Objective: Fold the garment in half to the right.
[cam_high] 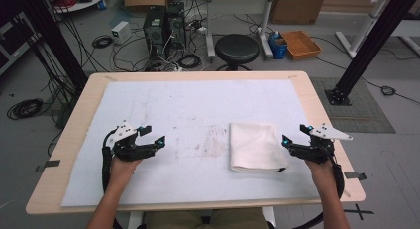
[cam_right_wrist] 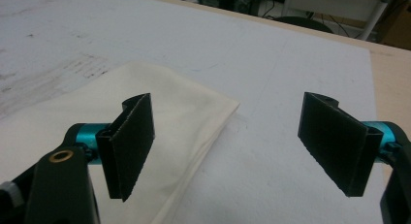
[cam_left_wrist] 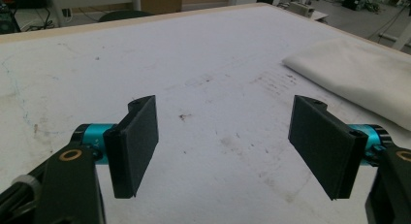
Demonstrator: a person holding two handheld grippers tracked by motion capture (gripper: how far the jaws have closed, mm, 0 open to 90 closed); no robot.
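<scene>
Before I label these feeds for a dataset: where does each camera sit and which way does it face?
High view: above the person's side, looking down on the table; forearms, left gripper, right gripper.
Left gripper view: on that gripper, facing bare mat.
Right gripper view: on that gripper, facing the cloth.
All share the cloth.

1. A black stool is sitting on the grey floor behind the table.
2. Cables are sprawling around computer towers.
3. An orange tray is lying nearby.
</scene>
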